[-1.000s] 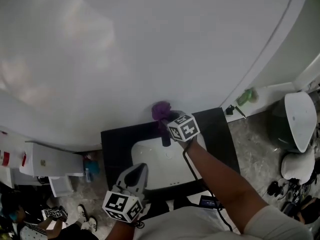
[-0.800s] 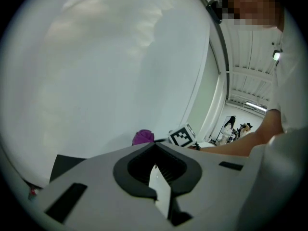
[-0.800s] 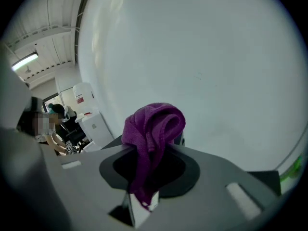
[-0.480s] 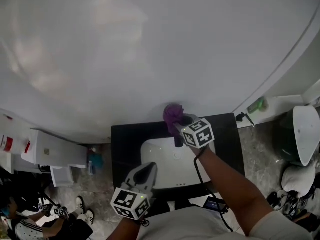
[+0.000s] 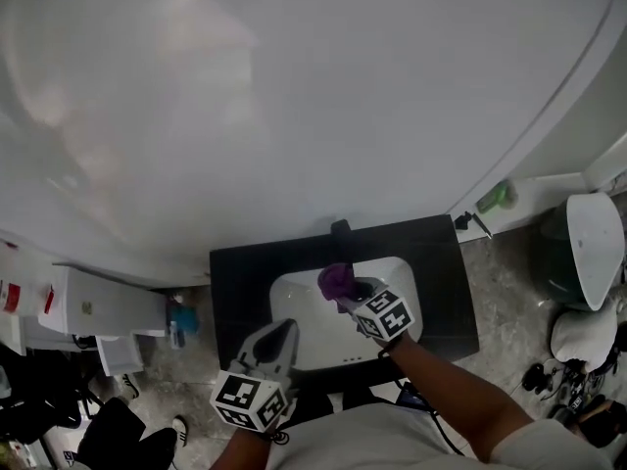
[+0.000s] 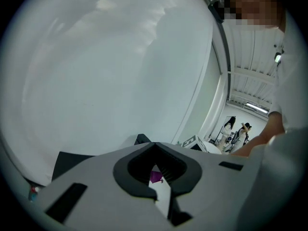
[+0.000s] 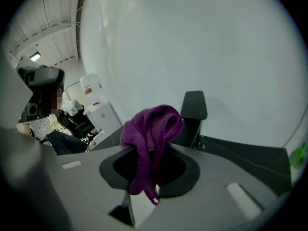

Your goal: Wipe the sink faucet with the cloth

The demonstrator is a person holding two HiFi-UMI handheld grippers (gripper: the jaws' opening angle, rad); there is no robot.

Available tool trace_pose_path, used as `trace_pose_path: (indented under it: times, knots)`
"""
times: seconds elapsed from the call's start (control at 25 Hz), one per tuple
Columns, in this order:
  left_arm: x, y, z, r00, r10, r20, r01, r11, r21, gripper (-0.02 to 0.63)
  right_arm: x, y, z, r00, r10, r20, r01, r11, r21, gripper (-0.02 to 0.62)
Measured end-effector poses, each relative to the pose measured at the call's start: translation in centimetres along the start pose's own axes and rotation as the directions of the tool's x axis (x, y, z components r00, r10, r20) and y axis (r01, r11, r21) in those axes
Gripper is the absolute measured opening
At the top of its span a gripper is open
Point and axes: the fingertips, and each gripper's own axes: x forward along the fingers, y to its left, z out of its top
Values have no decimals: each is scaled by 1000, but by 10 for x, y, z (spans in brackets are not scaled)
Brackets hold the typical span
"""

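A black faucet (image 5: 340, 229) stands at the back of a white sink (image 5: 299, 302) set in a black counter (image 5: 240, 282). My right gripper (image 5: 343, 290) is over the basin, in front of the faucet and apart from it, shut on a purple cloth (image 5: 336, 280). In the right gripper view the cloth (image 7: 149, 131) is bunched over the jaws of that gripper (image 7: 151, 165), with the faucet (image 7: 193, 110) just behind. My left gripper (image 5: 269, 339) hovers at the sink's front edge, shut and holding nothing; in its own view the left gripper (image 6: 155, 146) frames a bit of the cloth (image 6: 155, 177).
A large white curved wall rises behind the counter. A white cabinet (image 5: 98, 311) and a blue bottle (image 5: 177, 319) stand at the left. A green bottle (image 5: 498, 197) and a white lidded bin (image 5: 593, 238) are at the right. People (image 6: 236, 129) stand far off.
My right gripper has pulled the cloth back from the faucet toward me, over the basin, and the faucet top now shows bare. The left gripper has stayed near the front edge.
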Motion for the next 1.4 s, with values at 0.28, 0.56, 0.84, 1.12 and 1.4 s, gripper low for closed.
trace_pose_path:
  times: [0.28, 0.56, 0.84, 1.12, 1.4]
  knots:
    - [2, -8, 1, 1000, -13, -22, 14, 999, 29, 6, 17, -52, 10, 993, -116, 18, 116, 993, -6, 87]
    - [2, -9, -1, 999, -21, -25, 22, 999, 32, 6, -4, -22, -37, 995, -100, -9, 100, 994, 34, 87]
    - [-2, -12, 1, 999, -21, -26, 22, 999, 43, 6, -2, -46, 5, 991, -131, 38, 130, 991, 8, 87]
    - [-7, -10, -1, 1000, -8, -17, 9, 999, 49, 6, -1, -35, -28, 992, -125, -25, 127, 989, 70, 87]
    - [-9, -9, -3, 1000, -4, -10, 5, 998, 56, 6, -33, -15, 27, 994, -70, 87, 70, 998, 5, 87]
